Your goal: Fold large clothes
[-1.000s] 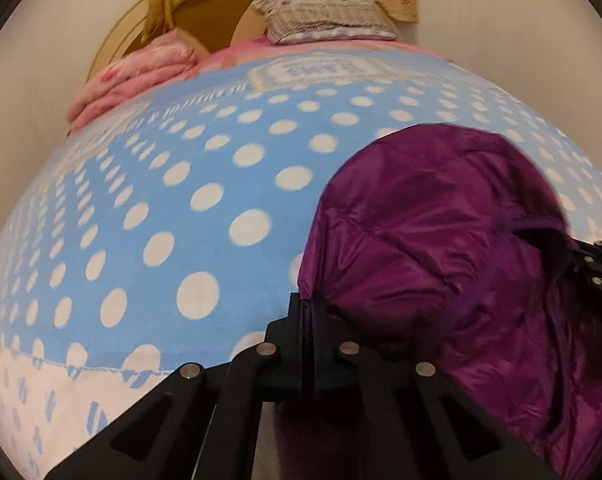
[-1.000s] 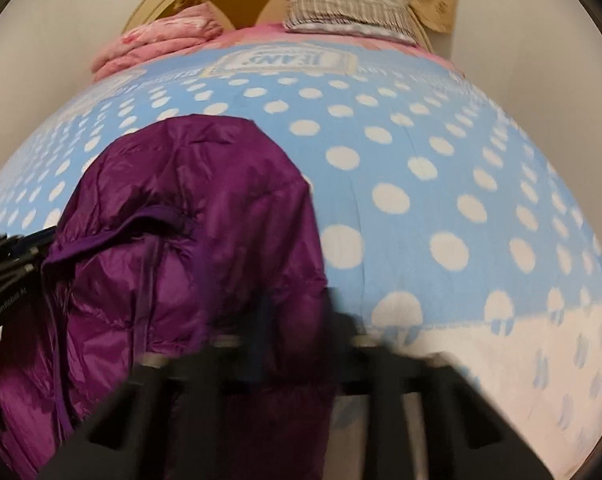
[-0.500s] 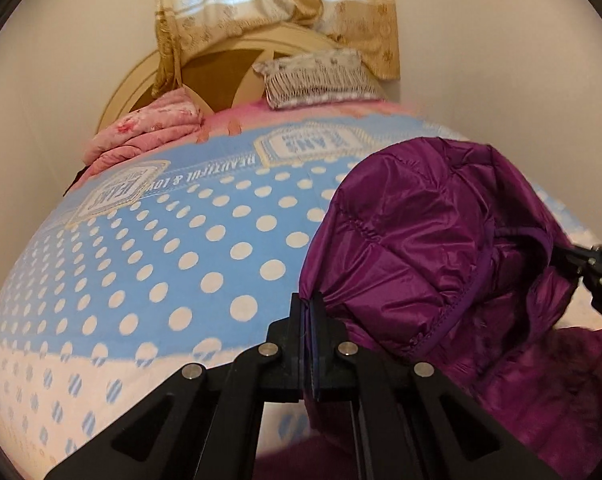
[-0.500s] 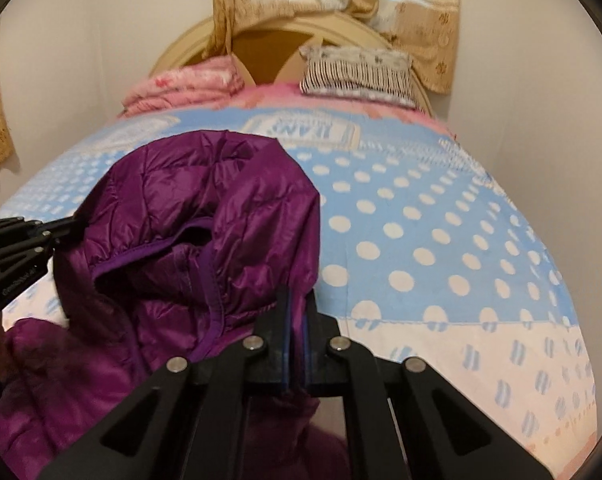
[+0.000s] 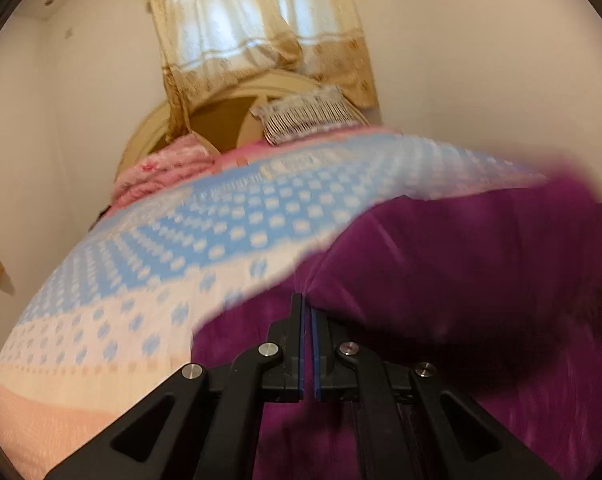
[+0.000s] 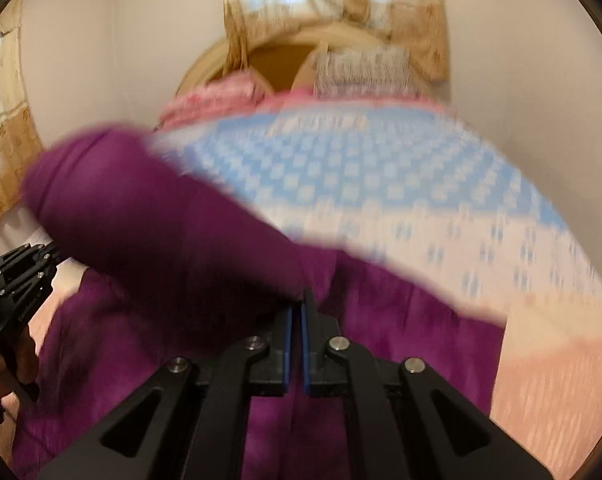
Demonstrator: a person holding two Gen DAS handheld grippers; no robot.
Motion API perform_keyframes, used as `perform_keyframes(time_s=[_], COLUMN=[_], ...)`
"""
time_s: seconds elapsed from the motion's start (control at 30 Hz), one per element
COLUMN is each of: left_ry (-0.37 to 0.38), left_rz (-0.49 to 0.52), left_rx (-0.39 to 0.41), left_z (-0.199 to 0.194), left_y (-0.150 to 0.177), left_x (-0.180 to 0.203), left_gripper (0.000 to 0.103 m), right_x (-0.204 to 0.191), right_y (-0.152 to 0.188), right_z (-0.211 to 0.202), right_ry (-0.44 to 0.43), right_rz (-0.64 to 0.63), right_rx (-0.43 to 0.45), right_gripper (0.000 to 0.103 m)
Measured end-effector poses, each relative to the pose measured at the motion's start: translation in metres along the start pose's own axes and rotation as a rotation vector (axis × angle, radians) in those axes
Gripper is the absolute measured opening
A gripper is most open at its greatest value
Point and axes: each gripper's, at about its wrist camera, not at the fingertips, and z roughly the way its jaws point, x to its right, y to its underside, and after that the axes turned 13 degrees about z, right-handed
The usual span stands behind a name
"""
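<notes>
A purple puffer jacket (image 5: 461, 264) fills the lower right of the left wrist view and hangs lifted over the near end of the bed, blurred by motion. My left gripper (image 5: 306, 304) is shut on its edge, with the fabric pinched at the fingertips. In the right wrist view the same jacket (image 6: 149, 216) spreads across the lower left, and my right gripper (image 6: 301, 300) is shut on another part of its edge. The left gripper's black body (image 6: 17, 284) shows at the far left of the right wrist view, with a hand below it.
The bed has a blue cover with white dots (image 5: 237, 224) and a pale peach band (image 5: 61, 408) near the front edge. A folded pink blanket (image 5: 161, 168) and a striped pillow (image 5: 305, 116) lie by the headboard. Curtains (image 5: 253, 28) hang behind; white walls stand on both sides.
Both grippers have pulled back toward the foot of the bed and tilted up, dragging the jacket with them. The jacket's top part is now raised and stretched between them; the window has come into view.
</notes>
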Motion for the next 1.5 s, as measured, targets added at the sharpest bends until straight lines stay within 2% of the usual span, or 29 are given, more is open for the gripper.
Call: perform_keyframes(time_s=[0.1,0.13,0.17,0.2,0.27,0.3,0.33,0.37,0.4,0.43,0.53,0.63,0.67,0.77,0.9,1.07,1.3,1.37,1.4,1.47,1.5], left_ry=[0.012,0.007,-0.004,-0.017,-0.059,-0.075,-0.089,-0.117,-0.138,-0.138,-0.086,-0.119,-0.135,-0.113,-0.063,-0.071,-0.048,-0.062,-0.075,-0.119,-0.143], left_rz=[-0.015,-0.027,-0.049,-0.071,-0.106,-0.131,-0.158,-0.196,-0.235,-0.258,-0.275,-0.239,-0.221,-0.186,-0.172,-0.143,-0.170,-0.196,-0.211,-0.256,-0.273], left_rx=[-0.058,-0.065,-0.074,-0.076,-0.080,-0.081,-0.080,-0.061,-0.024,-0.007,-0.042,-0.122,-0.155,-0.221,-0.305,-0.322,-0.330,-0.327,-0.304,-0.231,-0.220], left_z=[-0.006,-0.009,-0.011,-0.015,-0.015,-0.013,-0.012,-0.012,-0.014,-0.012,0.004,0.026,0.033,0.046,0.062,0.067,0.068,0.059,0.051,0.036,0.035], left_y=[0.020,0.023,0.024,0.025,0.016,0.009,0.004,-0.003,-0.008,-0.015,-0.037,-0.046,-0.043,-0.023,0.009,0.009,0.007,0.000,-0.008,-0.028,-0.036], left_x=[-0.004,-0.005,-0.012,-0.018,-0.029,-0.035,-0.039,-0.044,-0.048,-0.049,-0.041,-0.019,-0.009,0.014,0.040,0.047,0.037,0.027,0.019,0.002,-0.004], left_gripper=[0.002,0.002,0.002,0.003,0.015,0.042,0.076,0.086,0.091,0.092,0.092,0.092,0.092,0.092,0.092,0.094,0.095,0.095,0.095,0.095,0.095], right_x=[0.015,0.021,0.026,0.030,0.031,0.030,0.028,0.023,0.013,0.008,-0.023,-0.049,-0.055,-0.061,-0.049,-0.034,-0.036,-0.039,-0.038,-0.040,-0.042], right_y=[0.020,0.022,0.022,0.020,0.015,0.008,0.006,0.001,-0.009,-0.010,-0.022,-0.025,-0.022,-0.006,0.029,0.038,0.042,0.041,0.037,0.026,0.019], right_z=[-0.009,-0.011,-0.014,-0.017,-0.025,-0.028,-0.031,-0.034,-0.034,-0.037,-0.029,-0.009,-0.002,0.027,0.055,0.060,0.065,0.061,0.050,0.026,0.017], right_ry=[0.031,0.039,0.046,0.060,0.088,0.100,0.099,0.088,0.070,0.062,0.046,0.044,0.043,0.056,0.127,0.154,0.184,0.183,0.184,0.210,0.223], right_rz=[0.011,0.022,0.039,0.055,0.084,0.106,0.120,0.133,0.145,0.147,0.123,0.100,0.094,0.091,0.063,0.077,0.050,0.051,0.071,0.092,0.100], right_rx=[-0.021,-0.023,-0.021,-0.018,0.000,0.016,0.028,0.039,0.053,0.065,0.104,0.112,0.106,0.043,-0.042,-0.068,-0.071,-0.081,-0.063,0.047,0.091], right_gripper=[0.011,0.021,0.035,0.040,0.041,0.041,0.041,0.041,0.041,0.041,0.043,0.043,0.043,0.042,0.040,0.040,0.040,0.040,0.040,0.045,0.046])
